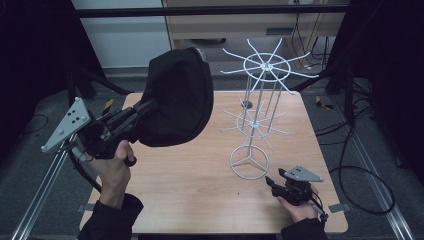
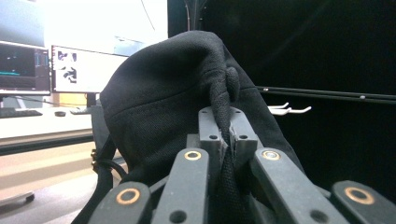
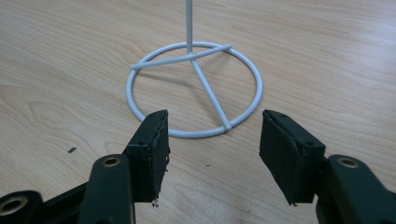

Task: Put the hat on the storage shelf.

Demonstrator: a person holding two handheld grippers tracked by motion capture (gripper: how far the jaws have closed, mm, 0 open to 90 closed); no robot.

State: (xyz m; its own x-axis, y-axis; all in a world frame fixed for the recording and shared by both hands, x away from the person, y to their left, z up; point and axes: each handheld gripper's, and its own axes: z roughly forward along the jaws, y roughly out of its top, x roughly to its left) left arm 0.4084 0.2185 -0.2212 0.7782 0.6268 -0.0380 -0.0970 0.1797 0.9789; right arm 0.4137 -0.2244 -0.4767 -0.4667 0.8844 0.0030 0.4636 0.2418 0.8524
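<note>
Left gripper (image 1: 142, 107) sits at left-centre of the high view, raised above the wooden table (image 1: 190, 200), jaws clamped tight on a fold of a black cap (image 1: 175, 97). Cap hangs off the jaw tips and bulges toward the upper middle of the frame, just left of the white wire rack (image 1: 255, 120) (touching it or not: can't tell). In the left gripper view the cap (image 2: 159, 107) takes the centre, with a bunched seam of fabric pinched between the two pads at lower centre (image 2: 223, 140); monitors (image 2: 70, 70) glow at upper left.

Right gripper (image 1: 281, 182) is at lower right of the high view, low over the table, just beside the rack's ring base. Right gripper view: jaws spread wide, nothing between them (image 3: 212, 154), ring base (image 3: 194, 88) directly ahead at centre frame, rack pole rising out of the top edge. Bare table (image 3: 70, 70) under the pads
</note>
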